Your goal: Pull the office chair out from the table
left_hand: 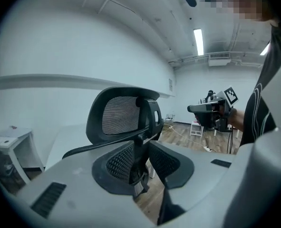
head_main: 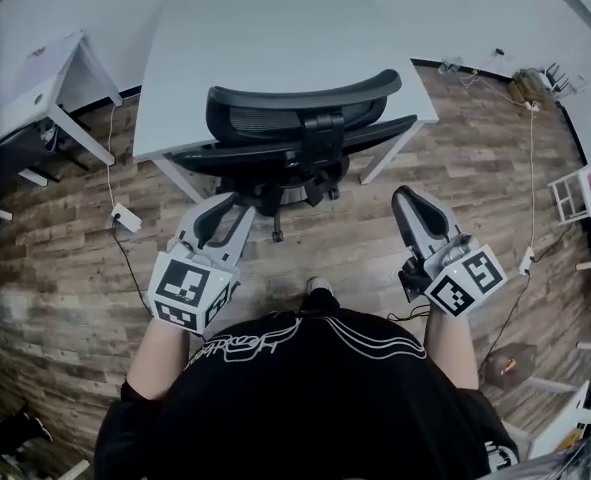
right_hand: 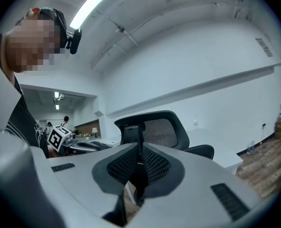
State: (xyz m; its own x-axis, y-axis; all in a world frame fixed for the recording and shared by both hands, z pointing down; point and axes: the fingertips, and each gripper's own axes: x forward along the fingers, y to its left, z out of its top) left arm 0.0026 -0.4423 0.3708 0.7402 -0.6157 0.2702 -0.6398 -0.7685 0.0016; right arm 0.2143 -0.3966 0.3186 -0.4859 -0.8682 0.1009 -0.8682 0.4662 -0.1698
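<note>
A black mesh-backed office chair (head_main: 305,118) stands pushed against the near edge of a white table (head_main: 265,38), its seat partly under the tabletop. My left gripper (head_main: 237,211) hovers a short way in front of the chair's left side with its jaws a little apart and nothing between them. My right gripper (head_main: 407,196) is shut and empty, off to the chair's right and clear of it. In the left gripper view the chair's backrest (left_hand: 119,115) rises beyond the parted pads (left_hand: 123,160). The right gripper view shows the chair (right_hand: 161,129) past its closed pads (right_hand: 152,167).
A small white side table (head_main: 35,78) stands at the far left. A power strip (head_main: 125,218) and cable lie on the wood floor left of the chair. A white rack (head_main: 575,193) and more cables are at the right. The person's shoe (head_main: 318,286) is behind the chair.
</note>
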